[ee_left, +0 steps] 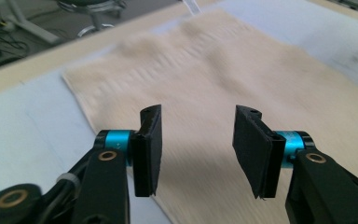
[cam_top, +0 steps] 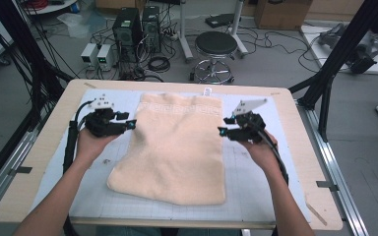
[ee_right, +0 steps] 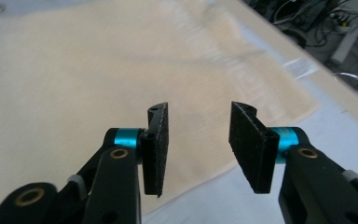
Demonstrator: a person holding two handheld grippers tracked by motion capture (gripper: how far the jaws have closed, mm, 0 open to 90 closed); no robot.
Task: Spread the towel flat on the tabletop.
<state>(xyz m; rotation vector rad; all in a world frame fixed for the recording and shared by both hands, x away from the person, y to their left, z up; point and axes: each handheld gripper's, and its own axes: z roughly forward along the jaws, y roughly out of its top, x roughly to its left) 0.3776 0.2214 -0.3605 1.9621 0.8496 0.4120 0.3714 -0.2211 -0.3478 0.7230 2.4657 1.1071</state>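
1. High view: a cream towel lies flat on the grey mat of the table. The left gripper hovers at its left edge, the right gripper at its right edge.
2. Left gripper view: jaws apart, nothing between them, towel below.
3. Right gripper view: jaws apart and empty above the towel; its label lies on the mat.

This looks like a pause between folds. Next, each gripper must descend and pinch an edge.
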